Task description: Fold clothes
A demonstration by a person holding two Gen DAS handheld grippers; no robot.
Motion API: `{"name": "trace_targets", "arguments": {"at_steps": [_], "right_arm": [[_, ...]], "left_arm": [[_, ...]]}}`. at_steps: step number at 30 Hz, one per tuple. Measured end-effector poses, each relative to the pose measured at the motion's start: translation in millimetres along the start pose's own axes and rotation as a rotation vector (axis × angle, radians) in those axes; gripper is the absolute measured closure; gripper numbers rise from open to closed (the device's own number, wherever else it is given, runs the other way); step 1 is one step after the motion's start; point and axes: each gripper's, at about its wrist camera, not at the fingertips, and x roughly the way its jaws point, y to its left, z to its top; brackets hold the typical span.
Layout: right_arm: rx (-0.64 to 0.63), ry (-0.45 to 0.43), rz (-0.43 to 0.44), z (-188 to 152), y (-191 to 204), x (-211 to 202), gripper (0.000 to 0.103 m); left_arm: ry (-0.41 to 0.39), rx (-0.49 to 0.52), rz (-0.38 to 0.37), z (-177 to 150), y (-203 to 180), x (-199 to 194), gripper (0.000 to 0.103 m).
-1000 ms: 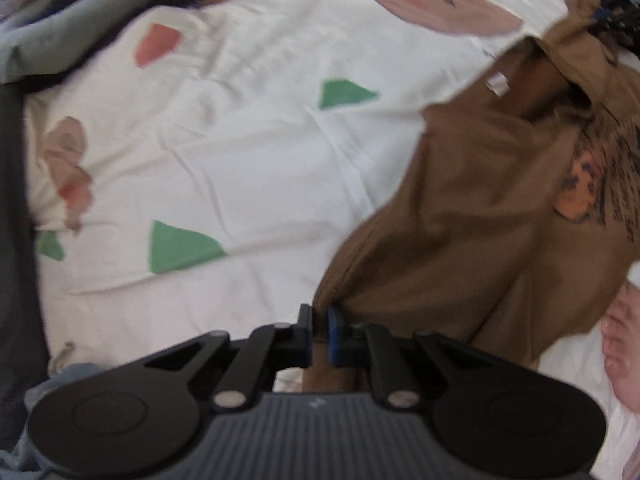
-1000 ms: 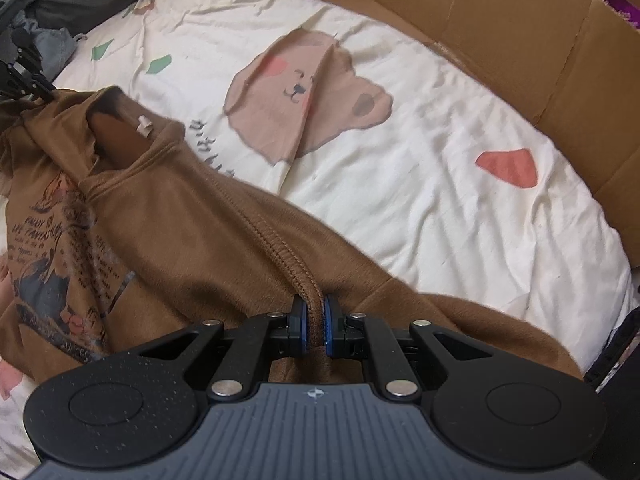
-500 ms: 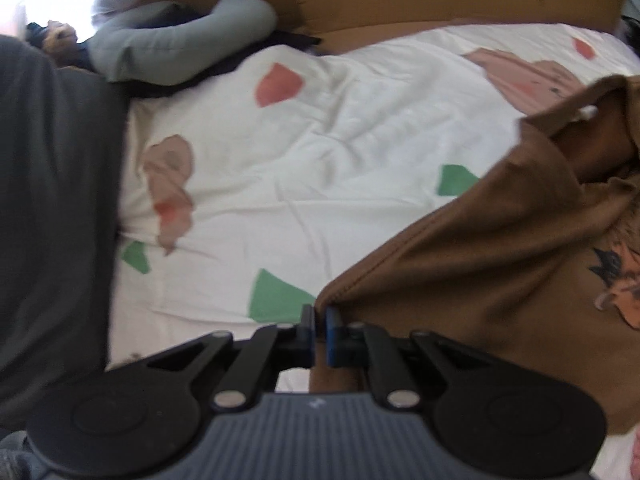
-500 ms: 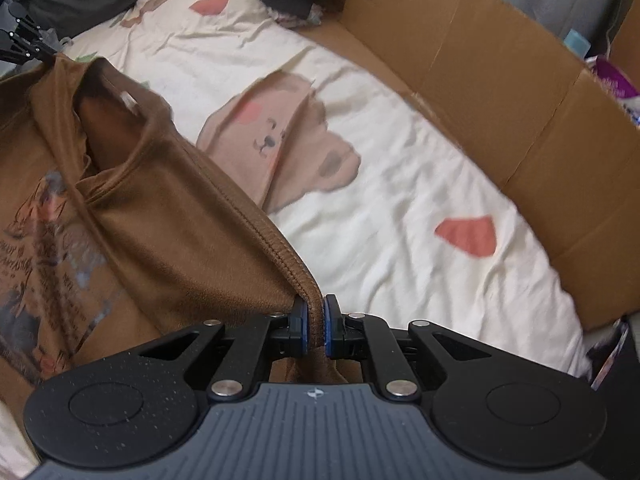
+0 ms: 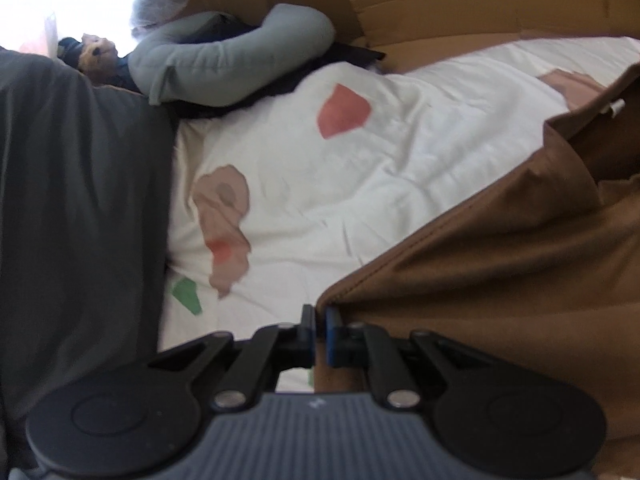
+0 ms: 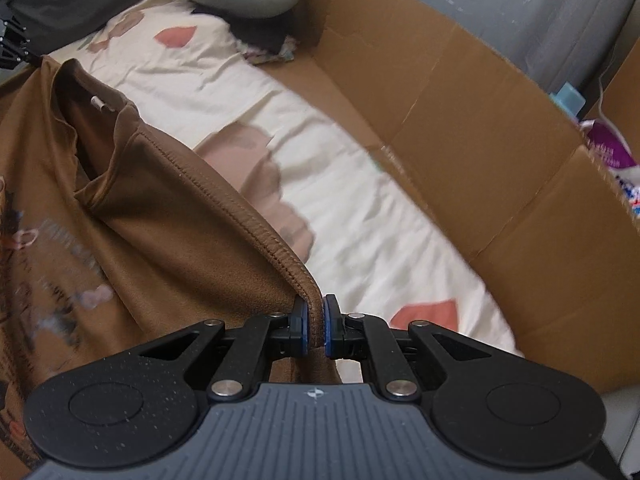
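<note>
A brown T-shirt (image 5: 500,264) with a printed front hangs stretched between my two grippers above a white bedsheet (image 5: 360,184). My left gripper (image 5: 319,316) is shut on one corner of the shirt. My right gripper (image 6: 315,312) is shut on the stitched shoulder seam of the same shirt (image 6: 168,208). The collar with a small white tag (image 6: 100,102) shows at the upper left of the right wrist view. The far left gripper (image 6: 14,46) is partly visible at that view's left edge.
The bedsheet (image 6: 360,184) has bear, red and green prints. A cardboard wall (image 6: 460,120) borders it at the right and back. A grey neck pillow (image 5: 228,64) and dark clothes (image 5: 72,208) lie at the left. A plush toy (image 5: 96,56) sits behind.
Both grippers have lifted and tilted upward with the shirt, pulling it taut off the sheet. The views now show more of the pillow and cardboard wall.
</note>
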Motion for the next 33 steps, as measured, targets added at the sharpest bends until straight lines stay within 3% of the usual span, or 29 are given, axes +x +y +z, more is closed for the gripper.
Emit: {"name": "trace_targets", "arguments": {"at_steps": [16,22,33], "right_arm": [[0.017,-0.055,-0.036,61,-23,22,0.097],[0.043,-0.04,-0.049,73,-28,42,0.097],[0.059,0.065,-0.125,81,-54,112,0.098]], "left_arm": [[-0.071,-0.013,0.162,83,46,34,0.098],[-0.059,-0.02,0.127,104,45,54,0.098],[0.02,-0.022,0.039,106,17,99,0.098]]}}
